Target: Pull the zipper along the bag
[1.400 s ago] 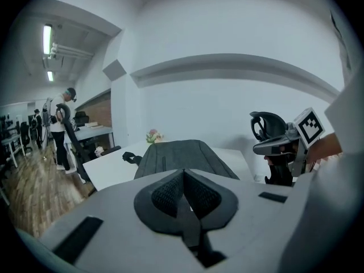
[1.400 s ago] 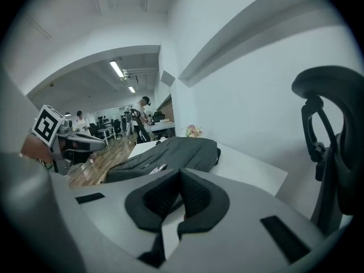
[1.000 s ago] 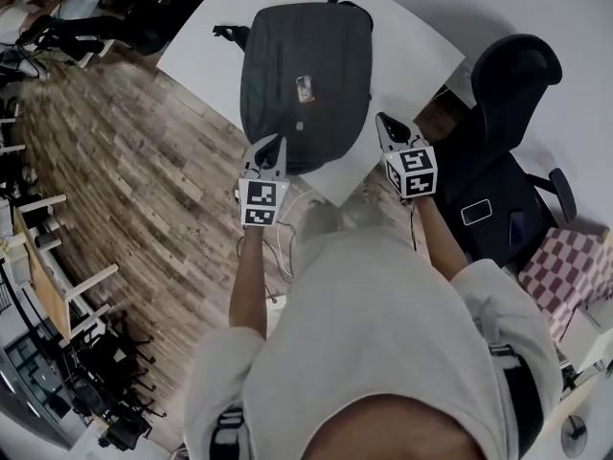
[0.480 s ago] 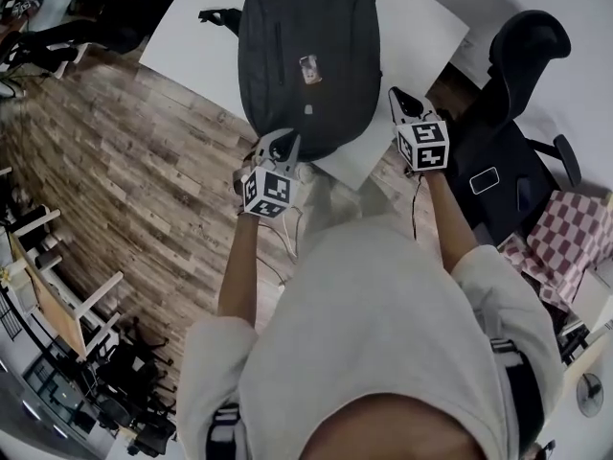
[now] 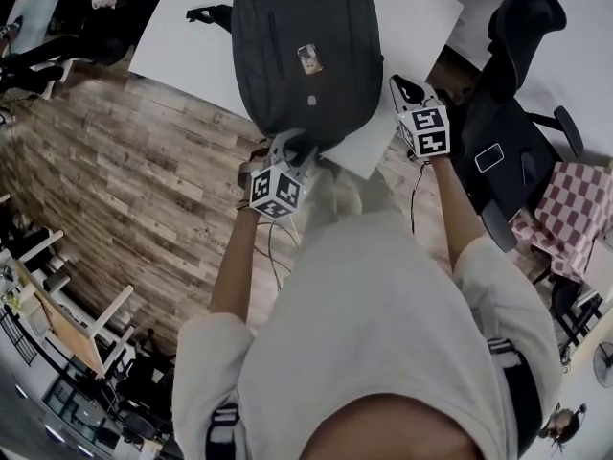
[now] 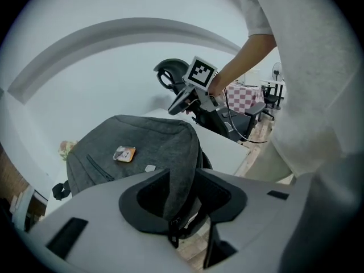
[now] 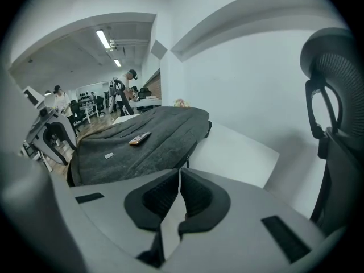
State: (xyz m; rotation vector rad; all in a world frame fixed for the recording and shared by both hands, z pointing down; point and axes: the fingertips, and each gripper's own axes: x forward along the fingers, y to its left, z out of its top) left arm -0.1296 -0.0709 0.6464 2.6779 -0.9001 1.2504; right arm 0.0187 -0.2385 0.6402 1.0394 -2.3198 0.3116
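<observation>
Left tool (image 5: 295, 148) newly open around bag (image 5: 306, 46)

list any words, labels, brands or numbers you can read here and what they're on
No text is legible in any view.
On the backpack, the orange and white tag: print too small and blurred to read.
On the backpack, the small pale patch: nothing readable.
Cubes on the left gripper and right gripper: black and white square markers only, no letters or numbers.
</observation>
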